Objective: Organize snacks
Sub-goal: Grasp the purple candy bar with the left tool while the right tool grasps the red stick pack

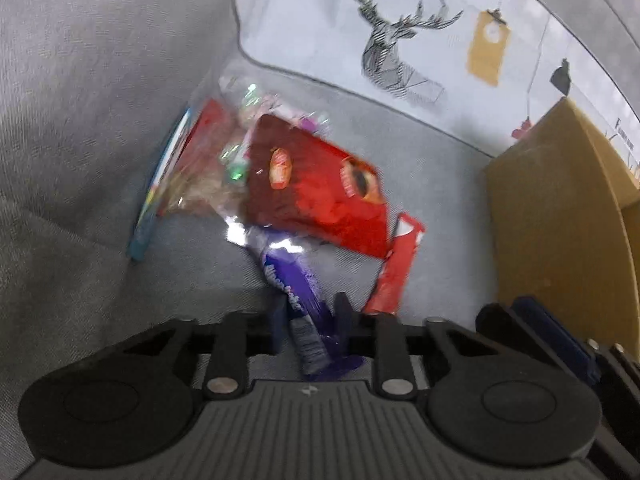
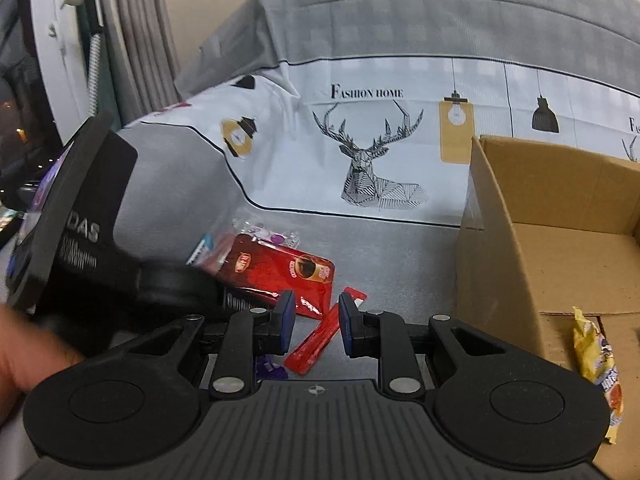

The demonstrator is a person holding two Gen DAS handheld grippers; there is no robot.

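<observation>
On the grey fabric surface (image 2: 380, 256) we see a loose heap of snacks in front of a pale printed cloth with a line-drawn deer head (image 2: 370, 160). Our left gripper (image 1: 308, 320) points steeply down at the heap, and a purple foil-wrapped snack bar (image 1: 296, 288) runs lengthwise between its two dark fingers; the view is blurred, so we cannot tell whether the pads press the wrapper or merely flank it. Just beyond the bar lies a large flat red packet with round printed emblems (image 1: 320, 196), and behind that a crumpled clear cellophane bag (image 1: 236, 140) and a thin blue-edged packet (image 1: 160, 184) leaning against the fabric. A slim red stick sachet (image 1: 396, 264) lies beside the purple bar, to its right in the left wrist view. Our right gripper (image 2: 317, 322) hovers low over that same red stick sachet (image 2: 316, 340), its blue-padded fingers (image 2: 286, 320) parted with a narrow gap and nothing pinched between them; the sachet sits on the surface below the gap. To the right stands an open brown cardboard box (image 2: 540, 208), and a yellow wrapped snack (image 2: 596, 364) lies inside it on the bottom flap. At the left edge of the right wrist view we see the black body of the left gripper and part of a hand (image 2: 24, 356).
</observation>
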